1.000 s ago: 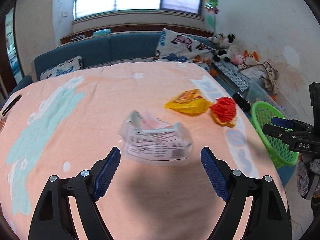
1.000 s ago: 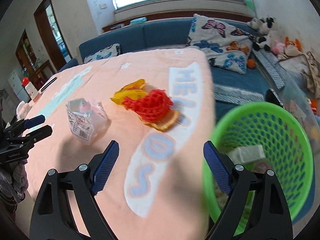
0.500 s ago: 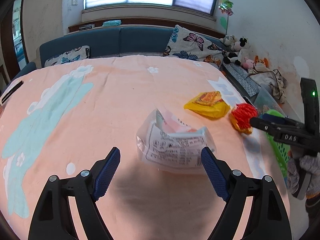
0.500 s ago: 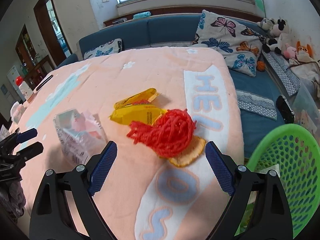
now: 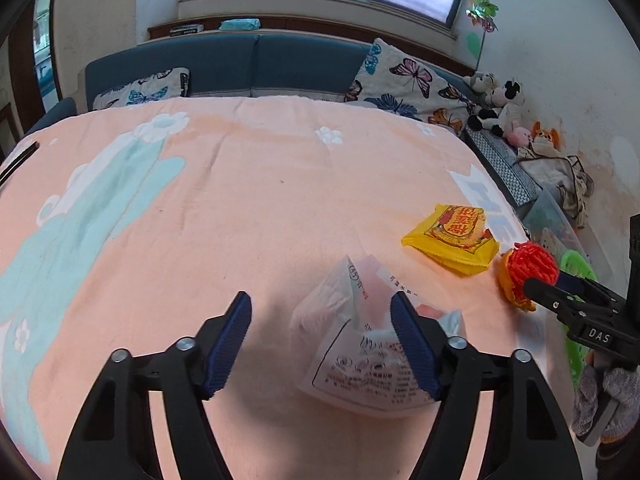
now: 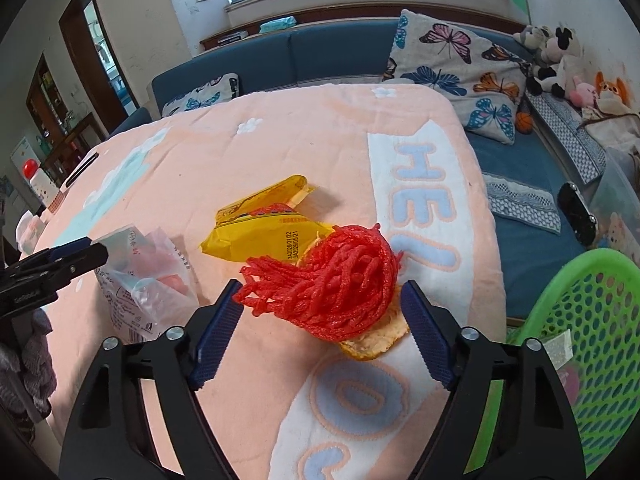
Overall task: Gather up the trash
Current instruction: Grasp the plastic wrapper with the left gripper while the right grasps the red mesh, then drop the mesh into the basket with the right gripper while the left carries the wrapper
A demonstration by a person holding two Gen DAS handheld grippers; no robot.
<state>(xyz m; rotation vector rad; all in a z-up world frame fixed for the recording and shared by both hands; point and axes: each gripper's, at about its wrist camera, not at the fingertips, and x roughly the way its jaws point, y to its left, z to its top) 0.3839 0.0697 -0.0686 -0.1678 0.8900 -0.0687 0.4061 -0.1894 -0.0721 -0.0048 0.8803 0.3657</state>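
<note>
On the peach tablecloth (image 5: 240, 208) lies a clear printed plastic bag (image 5: 360, 356). My left gripper (image 5: 320, 340) is low over it with its jaws closing. The right pad lies against the bag and the left pad stands apart from it. A bundle of red net (image 6: 332, 280) rests on an orange peel (image 6: 376, 340). My right gripper (image 6: 322, 332) straddles its near side, jaws closing, and the pads do not visibly squeeze it. A yellow snack packet (image 6: 256, 236) lies just behind the net. The green basket (image 6: 580, 320) stands off the table's right edge.
A blue sofa (image 5: 280, 68) with butterfly cushions (image 6: 452, 56) runs behind the table, and soft toys (image 5: 500, 104) sit at its right end. A red-capped bottle (image 6: 30, 172) stands at the far left. A black toy car (image 6: 576, 212) lies on the sofa seat.
Both grippers came down and forward, and both sets of jaws narrowed. The left one now reaches the plastic bag. The right one swung left from the basket and now brackets the red net.
</note>
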